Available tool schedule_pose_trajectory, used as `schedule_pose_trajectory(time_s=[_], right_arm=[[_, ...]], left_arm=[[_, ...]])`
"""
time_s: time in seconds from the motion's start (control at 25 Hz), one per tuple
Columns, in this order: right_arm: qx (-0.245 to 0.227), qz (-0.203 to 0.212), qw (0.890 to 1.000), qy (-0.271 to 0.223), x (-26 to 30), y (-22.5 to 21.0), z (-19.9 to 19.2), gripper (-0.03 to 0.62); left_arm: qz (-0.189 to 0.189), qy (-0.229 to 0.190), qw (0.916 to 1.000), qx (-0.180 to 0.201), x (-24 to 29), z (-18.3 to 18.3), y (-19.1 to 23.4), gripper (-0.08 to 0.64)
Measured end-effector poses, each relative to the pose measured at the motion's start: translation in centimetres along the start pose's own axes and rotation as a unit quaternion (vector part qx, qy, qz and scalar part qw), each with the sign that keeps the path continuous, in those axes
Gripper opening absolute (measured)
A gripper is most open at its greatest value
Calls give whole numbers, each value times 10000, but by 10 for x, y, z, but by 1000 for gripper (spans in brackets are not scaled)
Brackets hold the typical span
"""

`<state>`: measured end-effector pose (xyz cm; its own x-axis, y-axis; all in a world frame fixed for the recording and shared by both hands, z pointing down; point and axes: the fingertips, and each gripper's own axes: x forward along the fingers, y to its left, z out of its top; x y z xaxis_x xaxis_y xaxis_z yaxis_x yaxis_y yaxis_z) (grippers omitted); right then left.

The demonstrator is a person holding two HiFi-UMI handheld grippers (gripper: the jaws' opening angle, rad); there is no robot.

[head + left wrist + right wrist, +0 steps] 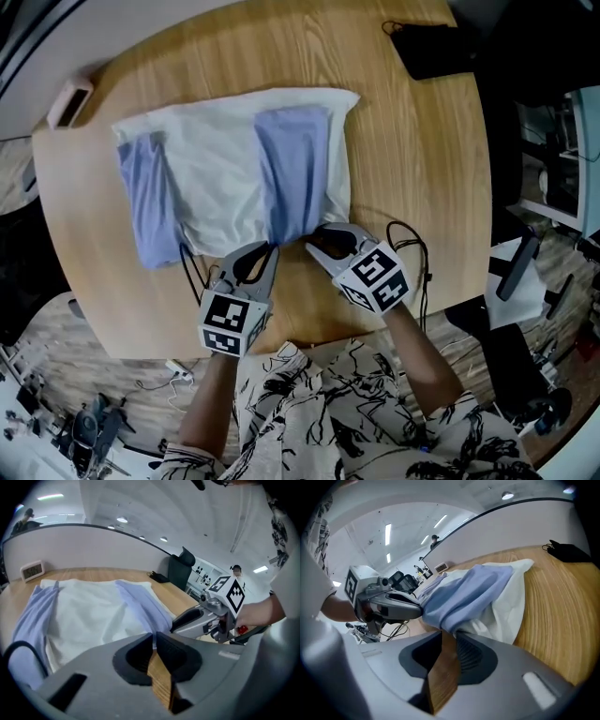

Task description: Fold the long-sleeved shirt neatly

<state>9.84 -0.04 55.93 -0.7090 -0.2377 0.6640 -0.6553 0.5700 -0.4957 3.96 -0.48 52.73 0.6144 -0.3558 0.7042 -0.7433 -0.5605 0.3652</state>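
Already the shirt (225,169) is lying mid-frame on the tabletop (412,169) with both sleeves (292,169) folded in, and the left gripper (270,247) and right gripper (313,242) are pinching its near hem (225,246), seemingly for the remaining fold.

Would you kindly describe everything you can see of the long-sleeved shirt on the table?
The shirt has a white body and light blue sleeves, in thin, creased cloth. It lies flat on the wooden table, both sleeves folded down over the body: one at the head view's left, overhanging the hem, the other nearer the right. The left gripper is shut on the near hem; the right gripper is shut on the bunched, slightly lifted end of the second sleeve.
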Motion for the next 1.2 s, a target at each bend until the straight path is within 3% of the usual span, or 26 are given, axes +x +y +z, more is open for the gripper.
schedule_pose_trajectory(time_s=[0.08, 0.2, 0.52, 0.72, 0.88, 1.04, 1.12, 1.2], right_arm=[[41, -87, 9998, -152, 0, -3, 3, 49], [122, -52, 9993, -358, -1, -2, 8, 28], [204, -187, 9984, -495, -18, -7, 7, 20], [294, -273, 9973, -608, -33, -8, 6, 18], [567, -444, 9941, -807, -49, -17, 7, 11], [519, -334, 9959, -659, -51, -20, 0, 12], [215, -89, 9980, -583, -44, -4, 6, 26], [-211, 80, 9982, -552, -35, 12, 19, 93]], left_arm=[[-62, -43, 9999, -99, 1, -2, 0, 31], [-138, -43, 9997, -190, 4, -6, -1, 29], [195, -118, 9992, -317, -8, 0, 14, 29], [159, -215, 9987, -443, -16, 1, 19, 29], [290, -180, 9992, -210, -21, 5, 27, 28], [116, 52, 9990, -433, -12, -12, 31, 29], [112, 47, 9980, -615, -11, -18, 31, 69], [308, -144, 9977, -581, -20, -10, 32, 186]])
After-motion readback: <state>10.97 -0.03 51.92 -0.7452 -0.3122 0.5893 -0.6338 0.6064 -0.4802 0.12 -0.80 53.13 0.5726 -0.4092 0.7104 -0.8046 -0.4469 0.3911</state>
